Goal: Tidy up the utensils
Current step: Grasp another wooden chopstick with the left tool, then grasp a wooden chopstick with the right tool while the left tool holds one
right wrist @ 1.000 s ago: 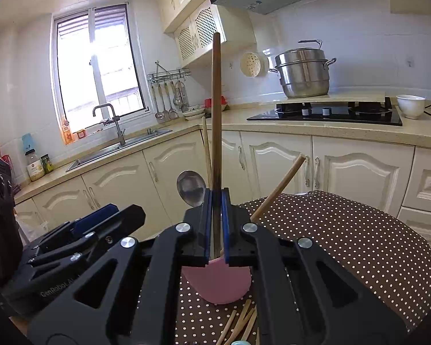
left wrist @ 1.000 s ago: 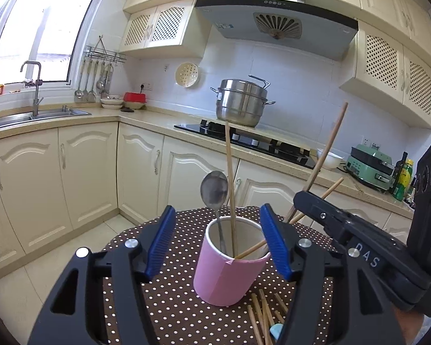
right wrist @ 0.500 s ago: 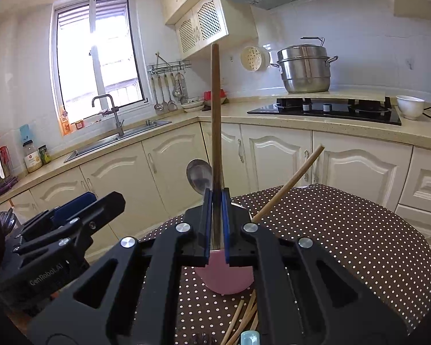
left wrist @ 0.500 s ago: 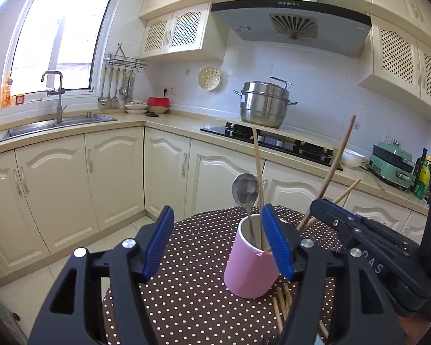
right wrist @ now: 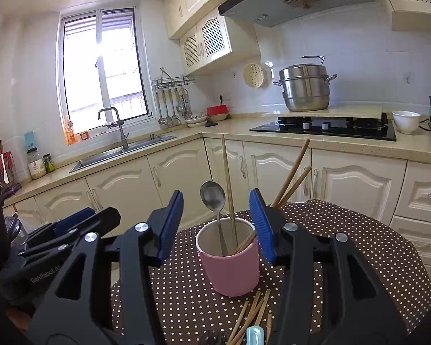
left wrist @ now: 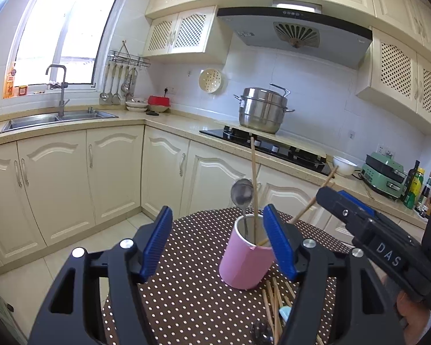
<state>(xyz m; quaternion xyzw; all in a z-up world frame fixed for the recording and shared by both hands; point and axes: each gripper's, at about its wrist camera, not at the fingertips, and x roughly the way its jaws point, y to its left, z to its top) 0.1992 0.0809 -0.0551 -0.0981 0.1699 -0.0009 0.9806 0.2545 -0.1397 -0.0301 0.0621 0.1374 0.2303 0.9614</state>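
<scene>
A pink cup (right wrist: pixel 230 267) stands on the brown polka-dot table (right wrist: pixel 344 258); it also shows in the left wrist view (left wrist: pixel 245 261). It holds a metal spoon (right wrist: pixel 213 197) and three wooden chopsticks (right wrist: pixel 228 178), one upright and two leaning right. Several loose chopsticks (right wrist: pixel 250 316) and a light blue utensil handle (right wrist: pixel 255 335) lie in front of the cup. My right gripper (right wrist: pixel 217 224) is open and empty, just in front of the cup. My left gripper (left wrist: pixel 215 241) is open and empty, a little left of the cup.
Cream kitchen cabinets and a counter run behind the table, with a sink (right wrist: pixel 123 152), a black hob (right wrist: pixel 324 126) and a steel pot (right wrist: pixel 306 87). A white bowl (right wrist: pixel 405 120) sits on the counter. The table's far edge is just behind the cup.
My right gripper opened and let go of the chopstick, which now leans in the cup. The left gripper stayed open and drew back a little from the cup.
</scene>
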